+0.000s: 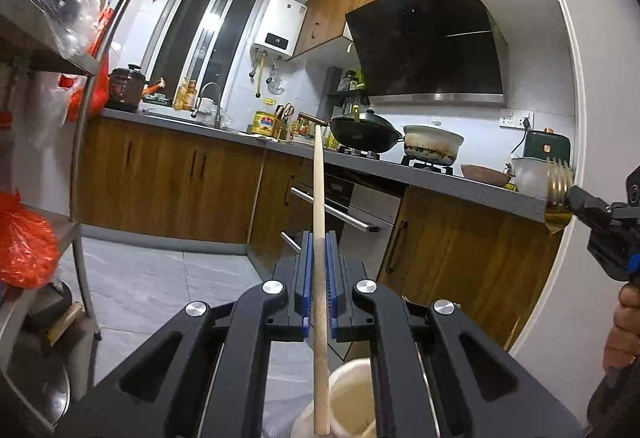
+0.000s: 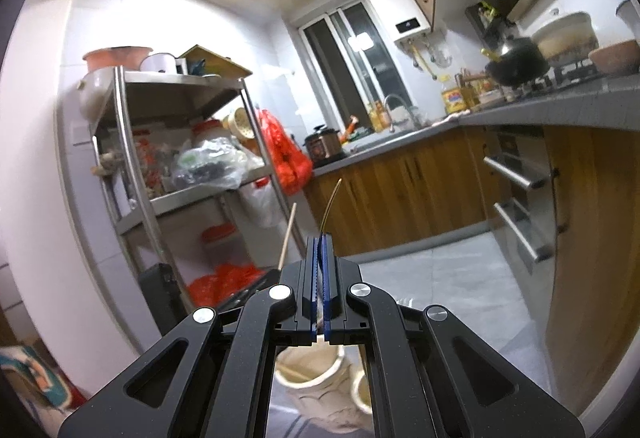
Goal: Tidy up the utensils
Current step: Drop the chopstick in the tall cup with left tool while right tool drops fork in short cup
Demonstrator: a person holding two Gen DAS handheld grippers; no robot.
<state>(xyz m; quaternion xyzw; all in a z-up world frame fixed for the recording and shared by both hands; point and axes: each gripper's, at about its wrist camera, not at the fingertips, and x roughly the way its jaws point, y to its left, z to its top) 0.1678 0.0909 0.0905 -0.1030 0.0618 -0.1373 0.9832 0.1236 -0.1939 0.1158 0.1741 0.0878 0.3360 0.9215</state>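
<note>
My left gripper [image 1: 319,238] is shut on a long wooden chopstick [image 1: 318,189] that runs up between the blue pads and down past them. Its lower end hangs over a cream ceramic holder [image 1: 352,394]. At the right edge of the left wrist view, my right gripper [image 1: 572,197] holds a gold fork [image 1: 560,177], and a hand [image 1: 624,322] shows below it. In the right wrist view, my right gripper [image 2: 320,240] is shut on that gold fork [image 2: 330,205], seen edge-on. The chopstick [image 2: 287,234] stands to its left. Two cream holders [image 2: 316,370] sit below, one with a stick in it.
A steel shelf rack [image 2: 132,157] with plastic bags and orange sacks [image 2: 288,153] stands on the left. The grey counter [image 1: 440,181] carries a black wok [image 1: 366,131], a white pot [image 1: 432,145] and bowls. Metal oven handles [image 2: 516,173] jut out at the right above the tiled floor [image 2: 432,278].
</note>
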